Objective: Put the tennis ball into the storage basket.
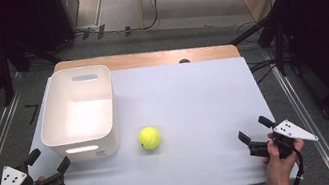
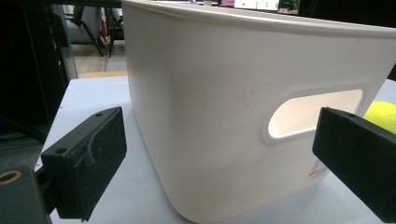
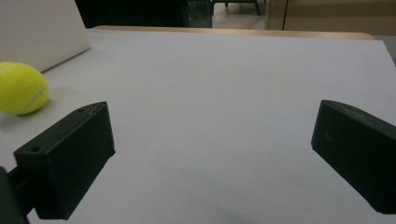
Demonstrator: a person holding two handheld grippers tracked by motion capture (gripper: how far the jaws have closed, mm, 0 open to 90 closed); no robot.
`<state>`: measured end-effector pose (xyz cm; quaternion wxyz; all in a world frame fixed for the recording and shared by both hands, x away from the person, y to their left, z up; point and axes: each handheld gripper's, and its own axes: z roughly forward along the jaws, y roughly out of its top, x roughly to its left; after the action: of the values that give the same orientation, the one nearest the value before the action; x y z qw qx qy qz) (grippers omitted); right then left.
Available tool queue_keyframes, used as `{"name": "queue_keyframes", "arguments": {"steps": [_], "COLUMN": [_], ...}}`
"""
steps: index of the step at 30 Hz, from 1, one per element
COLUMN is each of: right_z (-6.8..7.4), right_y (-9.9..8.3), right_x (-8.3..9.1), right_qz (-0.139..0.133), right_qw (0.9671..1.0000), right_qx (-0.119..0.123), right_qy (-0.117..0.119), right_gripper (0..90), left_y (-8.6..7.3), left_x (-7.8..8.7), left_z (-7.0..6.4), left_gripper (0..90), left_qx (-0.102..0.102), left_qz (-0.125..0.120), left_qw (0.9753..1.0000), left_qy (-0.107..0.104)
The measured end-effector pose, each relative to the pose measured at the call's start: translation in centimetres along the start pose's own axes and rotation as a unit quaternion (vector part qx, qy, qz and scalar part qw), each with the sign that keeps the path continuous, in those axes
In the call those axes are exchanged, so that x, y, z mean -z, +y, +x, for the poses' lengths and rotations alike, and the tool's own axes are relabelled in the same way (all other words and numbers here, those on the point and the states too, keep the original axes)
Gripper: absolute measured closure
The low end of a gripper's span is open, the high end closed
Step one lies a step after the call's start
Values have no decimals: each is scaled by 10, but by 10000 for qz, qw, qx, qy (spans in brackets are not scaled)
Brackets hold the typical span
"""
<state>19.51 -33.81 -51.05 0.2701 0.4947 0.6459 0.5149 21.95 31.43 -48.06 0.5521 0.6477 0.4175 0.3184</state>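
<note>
We held both tongs, left [image 1: 49,167] and right [image 1: 255,133], wide open and empty. The ball [image 1: 150,137] sat on the worktop [image 1: 194,102] beside the tub [image 1: 77,112]; light, fuzzy, likely to roll, best pinched across its middle.

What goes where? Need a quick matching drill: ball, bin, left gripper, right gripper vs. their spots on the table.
Things:
1. tennis ball
2. white bin
3. left gripper
4. right gripper

Places:
A. near right edge of the table, jaws open
B. left half of the table, upright
C. near left corner, jaws open toward the bin
D. just right of the bin's near corner

Pairs: 1-D, 2-B, 3-C, 4-A
</note>
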Motion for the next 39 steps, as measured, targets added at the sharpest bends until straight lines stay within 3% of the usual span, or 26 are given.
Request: {"name": "queue_keyframes", "arguments": {"steps": [10,20,28,39], "right_z": [2,7,15,31], "right_y": [7,23,34,47], "right_x": [2,-2,-14,-30], "right_qz": [94,320,639,774], "right_qw": [9998,9988,9961,9921], "right_qx": [170,367,522,750], "right_qy": [-44,99,321,644], "right_gripper": [0,0,0,0], "left_y": [0,-1,-1,-1], "left_x": [0,-1,-1,-2], "left_z": [1,-1,-2,-2], "left_gripper": [29,29,28,29], "left_qx": [45,-5,-49,-68], "left_qz": [-26,18,42,76], "left_qw": [10000,10000,10000,9999], "left_qy": [29,23,24,22]}}
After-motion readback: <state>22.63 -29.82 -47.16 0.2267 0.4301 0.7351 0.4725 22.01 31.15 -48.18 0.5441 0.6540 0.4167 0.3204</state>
